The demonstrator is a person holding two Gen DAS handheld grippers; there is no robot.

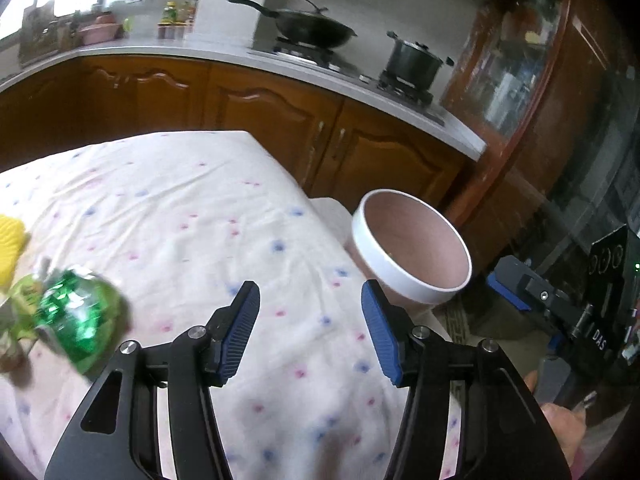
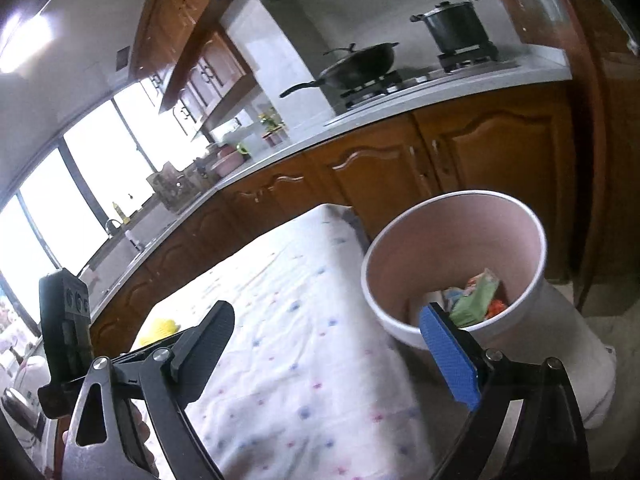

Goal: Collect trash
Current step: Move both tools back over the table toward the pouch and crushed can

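A crushed green plastic bottle (image 1: 78,320) lies on the cloth-covered table (image 1: 180,208) at the left, beside a yellow object (image 1: 10,244). My left gripper (image 1: 310,316) is open and empty above the cloth, to the right of the bottle. A white bin with a pink inside (image 1: 412,248) stands off the table's right edge. In the right wrist view the bin (image 2: 452,256) holds several wrappers (image 2: 476,296). My right gripper (image 2: 324,340) is open and empty, its right finger over the bin's near rim.
A kitchen counter with wooden cabinets (image 1: 260,108) runs behind the table, with a wok (image 1: 312,30) and a pot (image 1: 414,62) on the stove. A tall wooden glass cabinet (image 1: 528,80) stands at the right. The other gripper's body (image 1: 560,304) shows beyond the bin.
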